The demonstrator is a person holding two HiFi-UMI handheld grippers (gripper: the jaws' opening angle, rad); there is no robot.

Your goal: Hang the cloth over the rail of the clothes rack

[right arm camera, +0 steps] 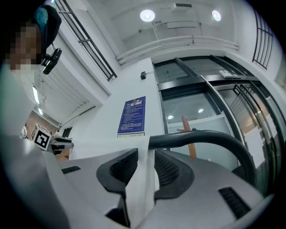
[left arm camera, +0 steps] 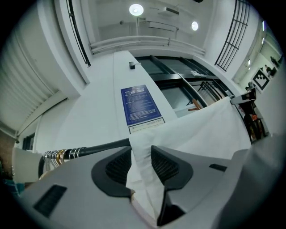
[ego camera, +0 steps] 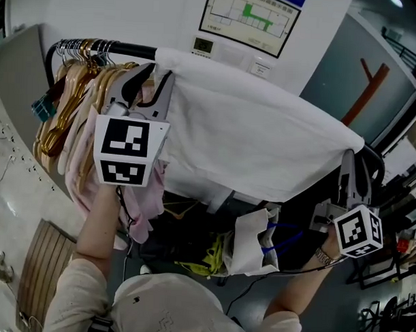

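**A:** Well, your left claw [ego camera: 157,71], up at ten o'clock in the head view, is released. Its jaws are parted, and a fold of the white cloth [ego camera: 256,140] sits slack between the pads, not pinched.

**B:** Your right claw [ego camera: 355,160], at four o'clock, is the same. The jaws are apart, and a strip of the cloth's edge stands loose between them, just beside the downward bend of the rail [ego camera: 134,50].

**A:** The cloth is draped over the rail from one claw to the other. To my eye the hanging is nearly done, and what's left for you is to get clear cleanly.

**B:** Draw both claws straight back toward you along the line they point, without twisting. The ribbed pads could catch the fold and drag it off the rail.

**A:** Hold the jaws wide until the fabric is out of them. On your left, mind the hangers [ego camera: 79,59] at ten o'clock and the pink garments [ego camera: 145,200] at eight, close to that claw.

**B:** You can't see the cloth's far side from here, so watch whether it slides. If it does, you'd likely need to grip it again.
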